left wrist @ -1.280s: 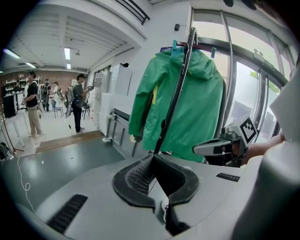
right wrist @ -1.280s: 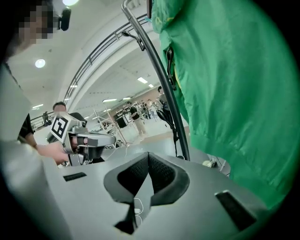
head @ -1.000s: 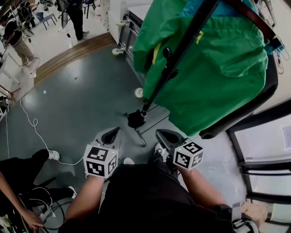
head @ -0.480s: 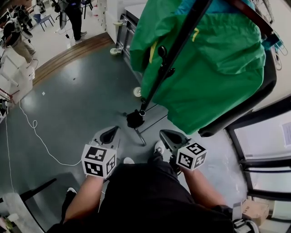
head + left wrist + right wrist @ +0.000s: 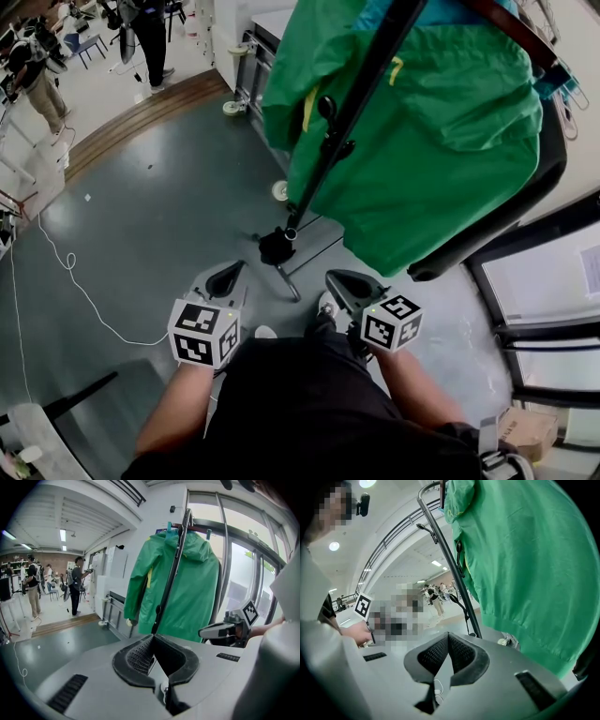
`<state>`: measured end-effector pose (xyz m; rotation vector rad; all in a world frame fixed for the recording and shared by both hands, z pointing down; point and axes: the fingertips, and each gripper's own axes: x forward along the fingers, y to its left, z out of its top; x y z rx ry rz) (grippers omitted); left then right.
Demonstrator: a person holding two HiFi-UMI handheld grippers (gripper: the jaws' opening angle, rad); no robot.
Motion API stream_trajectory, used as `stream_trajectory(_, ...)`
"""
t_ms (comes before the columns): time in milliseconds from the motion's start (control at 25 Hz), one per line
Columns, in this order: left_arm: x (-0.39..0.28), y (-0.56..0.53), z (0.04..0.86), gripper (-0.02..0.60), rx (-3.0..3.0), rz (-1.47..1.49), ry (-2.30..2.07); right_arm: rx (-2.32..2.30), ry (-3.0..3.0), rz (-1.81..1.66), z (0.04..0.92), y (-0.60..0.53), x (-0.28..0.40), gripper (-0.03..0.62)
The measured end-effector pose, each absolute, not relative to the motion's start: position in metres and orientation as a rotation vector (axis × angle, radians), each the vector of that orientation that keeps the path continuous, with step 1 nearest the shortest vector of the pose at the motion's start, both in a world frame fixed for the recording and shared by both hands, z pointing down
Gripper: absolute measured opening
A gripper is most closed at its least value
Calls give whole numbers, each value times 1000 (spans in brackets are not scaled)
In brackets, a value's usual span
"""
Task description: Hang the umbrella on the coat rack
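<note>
Two shut tongs [image 5: 230, 276] [image 5: 343, 281], coat rack [image 5: 349, 122] just ahead

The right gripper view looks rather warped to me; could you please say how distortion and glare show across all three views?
Right gripper view: fisheye bends the coat rack pole, corners black. Left gripper view: windows wash out beside the green jacket. Head view: soft sheen on the floor.

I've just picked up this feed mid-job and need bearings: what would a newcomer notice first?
The large bright green fabric jacket hanging on the black metal coat rack pole fills the head view's upper right. Below it, the left gripper and right gripper sit side by side over the grey floor, both shut and empty.
</note>
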<state>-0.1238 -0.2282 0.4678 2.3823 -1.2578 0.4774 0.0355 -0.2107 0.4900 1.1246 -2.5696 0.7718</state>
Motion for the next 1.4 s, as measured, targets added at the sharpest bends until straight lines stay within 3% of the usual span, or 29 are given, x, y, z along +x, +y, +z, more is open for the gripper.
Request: stream_trajectory(1400, -124, -223, 463, 15, 2392, 465, -1266, 1092, -2572, 731, 489, -209, 34, 11)
